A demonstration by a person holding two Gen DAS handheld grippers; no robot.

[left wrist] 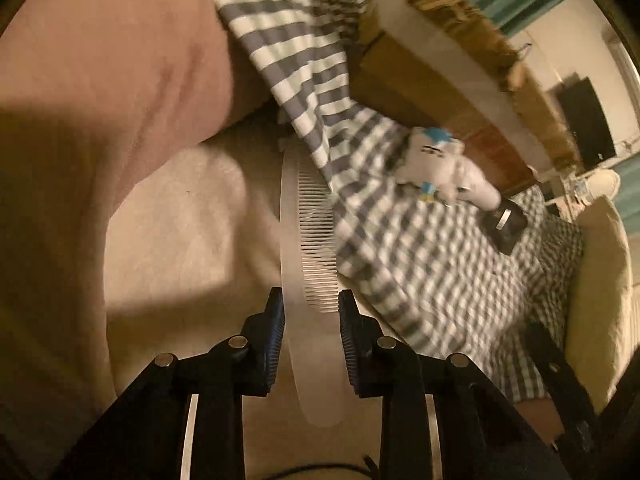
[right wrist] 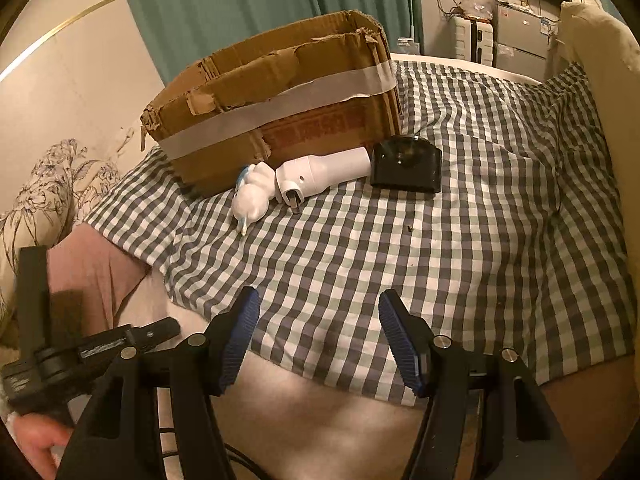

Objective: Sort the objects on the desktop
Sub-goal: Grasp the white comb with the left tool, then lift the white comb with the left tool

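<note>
A: Left gripper (left wrist: pixel 311 312): our blue ribbed pads sit either side of the long pale plastic comb (left wrist: pixel 294 240), narrowed most of the way. Left pad looks against the spine; on the right, the pad at the teeth tips — contact there we cannot confirm.

B: Right gripper (right wrist: pixel 318 316)?

A: Jaws about half apart, nothing between them, hovering over the grey-and-white checked cloth (right wrist: pixel 440 240).

B: How do we finish the pinch well?

A: Our judgement: squeeze across the solid spine, not the fine teeth, which may flex or slip. Grip is near one end, so the far end will likely droop; lift slowly, keep it level.

B: Comb's position?

A: Lying on the beige bedding (left wrist: pixel 192 220), its teeth side tucked at the cloth's edge, far end running under the cloth fold. Thin, flat, slightly translucent, teeth fine and close-set.

B: Beyond?

A: White toy figure with blue tuft (left wrist: pixel 434 160), black device (left wrist: pixel 506 222), then the torn brown cardboard box with white tape (right wrist: pixel 280 112) — probably the destination.
</note>
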